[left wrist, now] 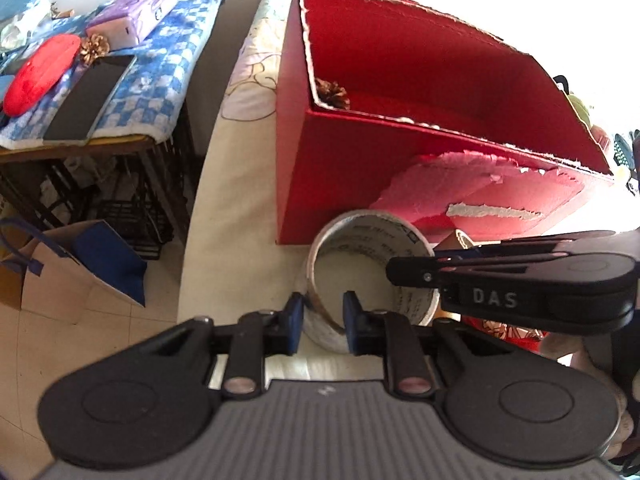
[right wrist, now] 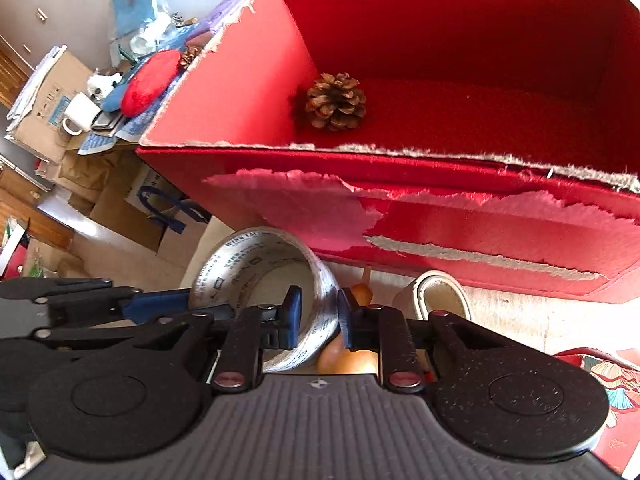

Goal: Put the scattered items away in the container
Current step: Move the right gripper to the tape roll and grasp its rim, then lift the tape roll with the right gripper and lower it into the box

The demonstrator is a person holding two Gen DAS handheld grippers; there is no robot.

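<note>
A large roll of printed tape (left wrist: 372,240) stands on the pale cloth in front of the torn red box (left wrist: 440,152). My left gripper (left wrist: 324,316) is shut on the roll's near wall, one blue pad inside and one outside. In the right wrist view my right gripper (right wrist: 319,312) is shut on another part of the same tape roll (right wrist: 256,248). Each gripper shows in the other's view, the right gripper (left wrist: 394,272) reaching in from the right. One pine cone (right wrist: 336,102) lies inside the red box (right wrist: 480,164). A smaller tape roll (right wrist: 436,300) and an orange gourd (right wrist: 348,360) lie beside the big roll.
A side table with a blue checked cloth (left wrist: 168,60) stands to the left, holding a red case (left wrist: 40,72), a purple box (left wrist: 136,12), a dark tablet (left wrist: 92,100) and a golden pine cone (left wrist: 94,48). A paper bag (left wrist: 60,276) sits on the floor. A white mug (right wrist: 80,114) stands by cardboard boxes.
</note>
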